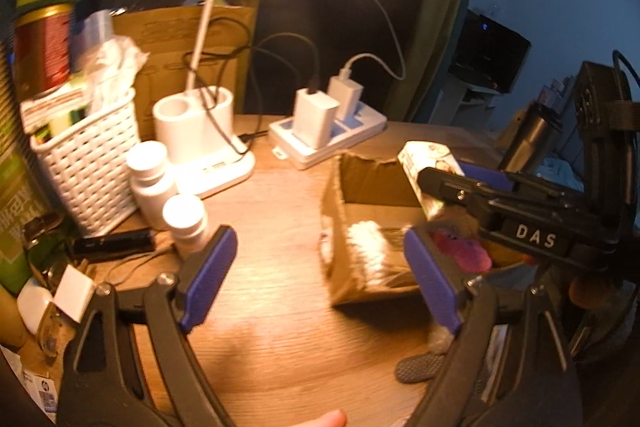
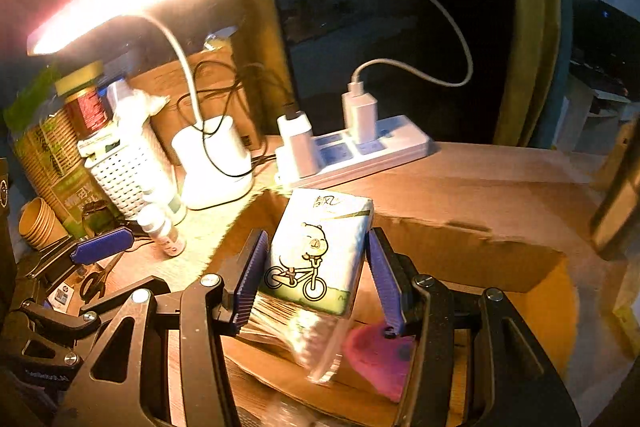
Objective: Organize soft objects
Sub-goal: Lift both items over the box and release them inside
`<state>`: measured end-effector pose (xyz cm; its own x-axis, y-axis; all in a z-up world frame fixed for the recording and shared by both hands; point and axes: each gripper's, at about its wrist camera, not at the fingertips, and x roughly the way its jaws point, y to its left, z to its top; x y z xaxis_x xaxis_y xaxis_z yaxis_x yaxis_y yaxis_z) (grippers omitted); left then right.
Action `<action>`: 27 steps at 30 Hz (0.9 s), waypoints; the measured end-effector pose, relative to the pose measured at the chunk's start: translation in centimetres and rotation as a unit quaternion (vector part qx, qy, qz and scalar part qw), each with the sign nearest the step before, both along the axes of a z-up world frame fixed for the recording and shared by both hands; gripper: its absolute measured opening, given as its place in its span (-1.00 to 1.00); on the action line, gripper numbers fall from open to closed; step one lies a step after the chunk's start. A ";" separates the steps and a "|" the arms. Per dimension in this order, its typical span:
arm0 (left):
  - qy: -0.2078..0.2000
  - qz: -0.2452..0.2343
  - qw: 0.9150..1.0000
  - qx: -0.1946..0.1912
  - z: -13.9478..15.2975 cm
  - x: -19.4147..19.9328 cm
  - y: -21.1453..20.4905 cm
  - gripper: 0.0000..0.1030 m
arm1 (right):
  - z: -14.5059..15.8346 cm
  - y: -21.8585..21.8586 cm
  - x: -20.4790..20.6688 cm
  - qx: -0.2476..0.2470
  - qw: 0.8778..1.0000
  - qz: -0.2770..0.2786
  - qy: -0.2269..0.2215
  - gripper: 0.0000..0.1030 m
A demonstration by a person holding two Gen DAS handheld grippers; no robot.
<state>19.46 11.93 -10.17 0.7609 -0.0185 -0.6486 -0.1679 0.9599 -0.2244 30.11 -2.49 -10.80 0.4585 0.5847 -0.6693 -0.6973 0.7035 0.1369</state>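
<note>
The right gripper [image 2: 316, 267] was clamped on a tissue pack [image 2: 320, 247], its blue pads [image 2: 252, 275] pressing both sides of the pack printed with a bear on a bicycle. It held the pack above an open cardboard box [image 2: 480, 251] that stood on the wooden surface [image 1: 280, 211]. Inside the box lay a pink soft toy [image 2: 376, 355] on the right and a clear packet [image 2: 316, 339] with pale contents just left of it, below the held pack.

The left gripper [image 1: 320, 275] hovered near the box's left side with its fingers wide apart and nothing between them. From its view the pack [image 1: 424, 155] showed at the far right rim of the box [image 1: 360, 187], with the right gripper [image 1: 480, 187] around it and the toy [image 1: 460, 251] just below.

At the far left a lit lamp [image 1: 204, 143] stood beside a white basket [image 1: 92, 163] stuffed with items, and two white bottles [image 1: 152, 179] stood just in front of them. A power strip [image 1: 328, 139] with two chargers lay behind the box.
</note>
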 end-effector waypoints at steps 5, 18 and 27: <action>0.003 0.016 1.000 -0.004 -0.5 -0.8 1.7 0.68 | -0.4 1.8 -0.3 -0.001 1.000 0.012 0.008 0.08; -0.004 0.026 1.000 -0.005 -0.3 -2.2 2.4 0.68 | 1.4 0.0 -1.6 0.005 1.000 -0.005 -0.012 0.33; -0.015 0.026 1.000 -0.004 0.7 -3.8 0.9 0.68 | 2.4 -3.3 -4.2 0.005 0.999 -0.019 -0.027 0.33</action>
